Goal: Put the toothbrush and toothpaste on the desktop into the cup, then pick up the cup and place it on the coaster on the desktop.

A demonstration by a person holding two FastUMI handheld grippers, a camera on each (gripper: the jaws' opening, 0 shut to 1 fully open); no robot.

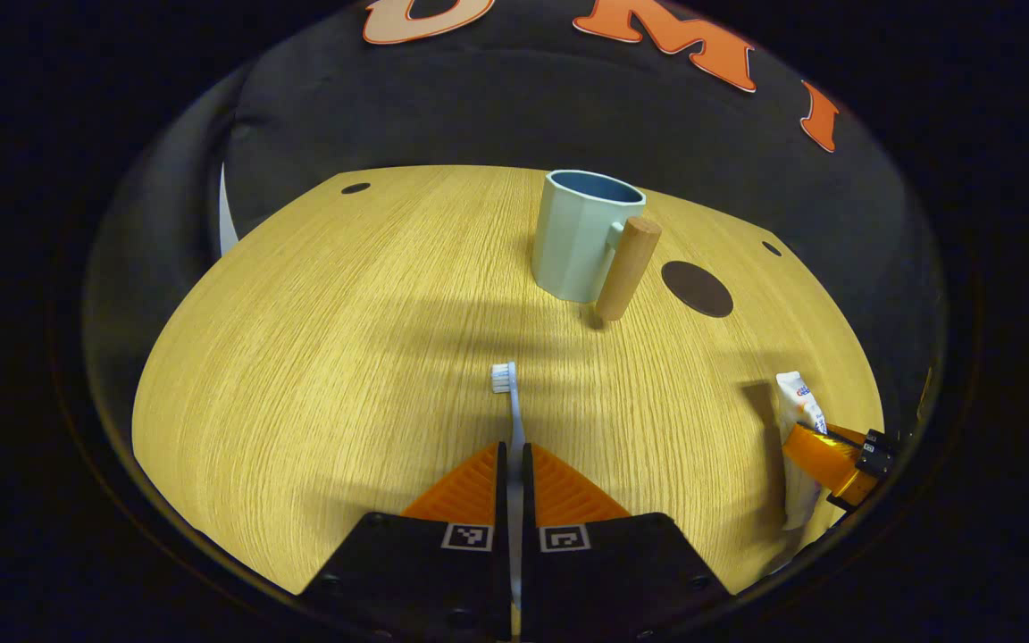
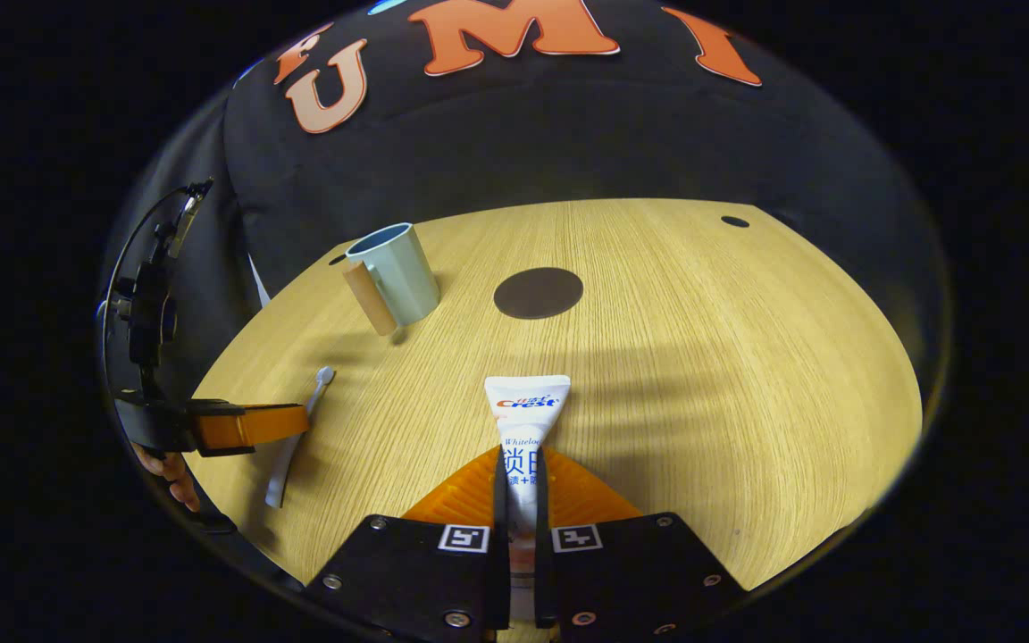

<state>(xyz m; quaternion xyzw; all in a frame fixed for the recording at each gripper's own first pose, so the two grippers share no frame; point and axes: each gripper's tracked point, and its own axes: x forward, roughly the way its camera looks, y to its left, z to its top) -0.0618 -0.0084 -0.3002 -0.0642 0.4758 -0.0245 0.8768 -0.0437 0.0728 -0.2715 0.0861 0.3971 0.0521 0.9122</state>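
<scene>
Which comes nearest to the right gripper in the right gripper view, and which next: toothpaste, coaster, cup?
1. Toothpaste: held between the right gripper jaws, tube end pointing forward.
2. Coaster: straight ahead, flat on the desktop.
3. Cup: farther back to the left, upright, wooden handle facing the camera.

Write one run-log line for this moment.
left tongs: shut on toothbrush | right tongs: shut on toothpaste | cup: empty

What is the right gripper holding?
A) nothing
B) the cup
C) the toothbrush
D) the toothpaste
D: in the right gripper view, the right gripper has both fingers pressed on the white toothpaste tube, while the cup stands far off on the table.
</scene>
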